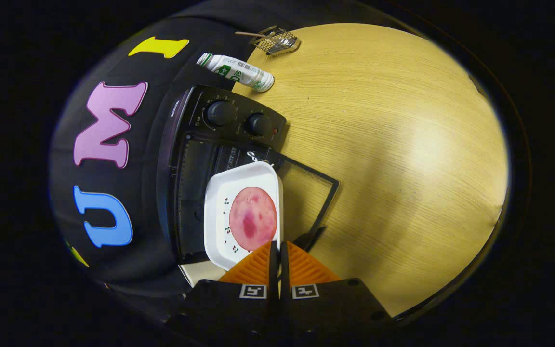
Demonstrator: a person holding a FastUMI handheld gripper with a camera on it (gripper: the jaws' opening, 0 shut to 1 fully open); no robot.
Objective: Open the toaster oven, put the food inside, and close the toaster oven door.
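Gripper view: white square plastic tray [219,226] carrying a round pink slice of meat [252,218], edge pinched between the gripper [278,250] fingers, both pressed together on the tray's rim. Tray held at the mouth of the black toaster oven [195,159], door of dark glass [306,193] swung open and lying just beside the tray. Two round black knobs [220,113] on the oven's control panel beyond the tray. Past the oven, lying on its side, a white bottle with green label [236,71]; farther off, a small wire mesh rack [276,41]. All resting on a round pale wooden table [403,159] with fine straight grain, black cloth wall behind
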